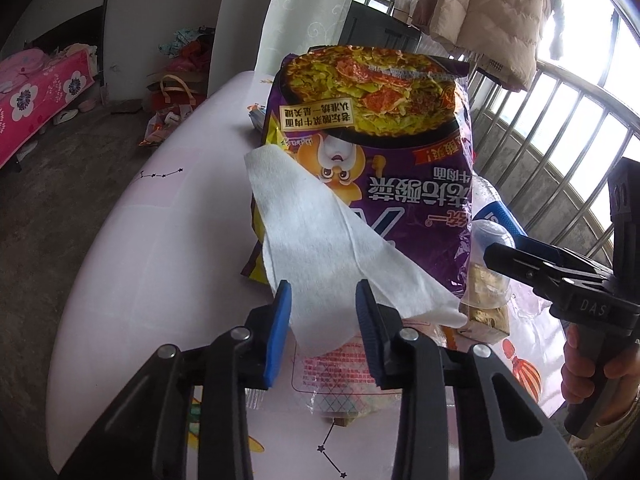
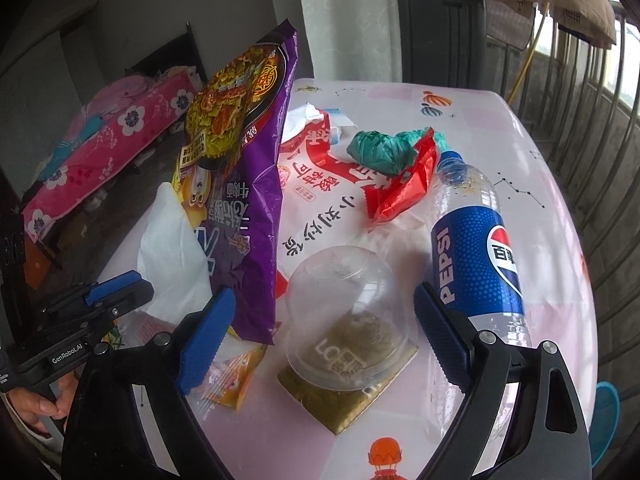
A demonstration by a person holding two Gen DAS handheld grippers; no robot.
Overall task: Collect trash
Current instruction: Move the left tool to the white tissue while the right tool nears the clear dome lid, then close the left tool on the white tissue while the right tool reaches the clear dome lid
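My left gripper [image 1: 323,312] hovers over a white tissue [image 1: 320,240] that leans on an upright purple noodle bag [image 1: 380,140]. A fold of tissue lies in the narrow gap between its blue pads, but they do not visibly pinch it. My right gripper [image 2: 324,336] is open wide around a clear plastic dome [image 2: 344,312] on a gold square base, with neither pad touching it. A Pepsi bottle [image 2: 476,256] lies just right of that gripper. The other view shows each gripper from the side: the left gripper [image 2: 116,290] and the right gripper [image 1: 504,258].
A pink patterned table [image 2: 540,152] carries a red-and-white wrapper [image 2: 316,184], a red packet [image 2: 404,188], a crumpled green bag [image 2: 380,148] and an orange sachet [image 2: 232,380]. A metal railing [image 1: 560,140] runs along the right, and a bed [image 1: 36,96] stands at the far left.
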